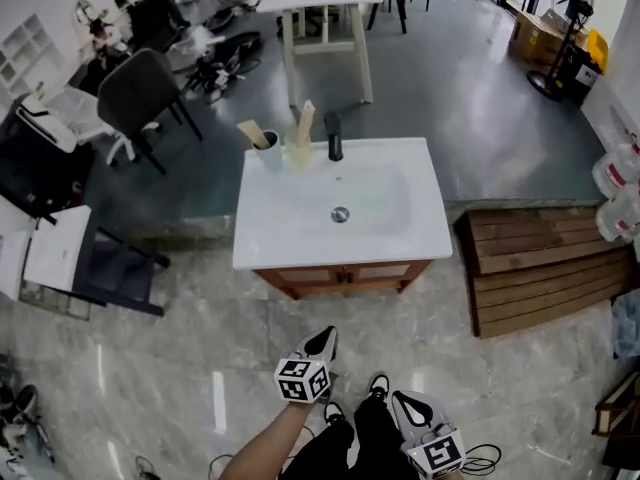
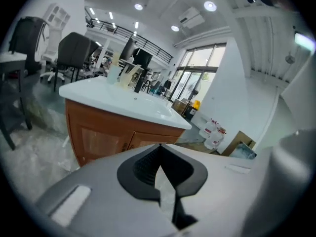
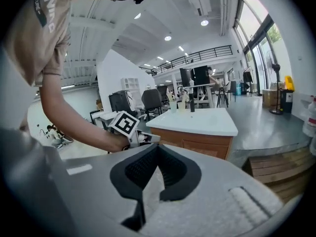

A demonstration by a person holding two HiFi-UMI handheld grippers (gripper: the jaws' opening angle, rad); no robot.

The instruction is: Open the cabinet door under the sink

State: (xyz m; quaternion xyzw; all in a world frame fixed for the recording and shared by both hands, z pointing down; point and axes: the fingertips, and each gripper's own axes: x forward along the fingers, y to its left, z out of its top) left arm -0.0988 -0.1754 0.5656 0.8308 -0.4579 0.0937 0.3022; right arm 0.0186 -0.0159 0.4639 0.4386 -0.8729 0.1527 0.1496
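Head view: the cabinet door (image 1: 300,279) sat at 12 o'clock beneath the white sink surface (image 1: 270,238), squeezed to a thin strip with its handles barely legible. The left gripper (image 1: 325,338) and right gripper (image 1: 398,398) hung well short of it. Left gripper view: jaws pressed together on nothing, with the door at 10 o'clock. Right gripper view: jaws likewise together and empty. Arriving closed, either could merely bump the door and miss its handle.
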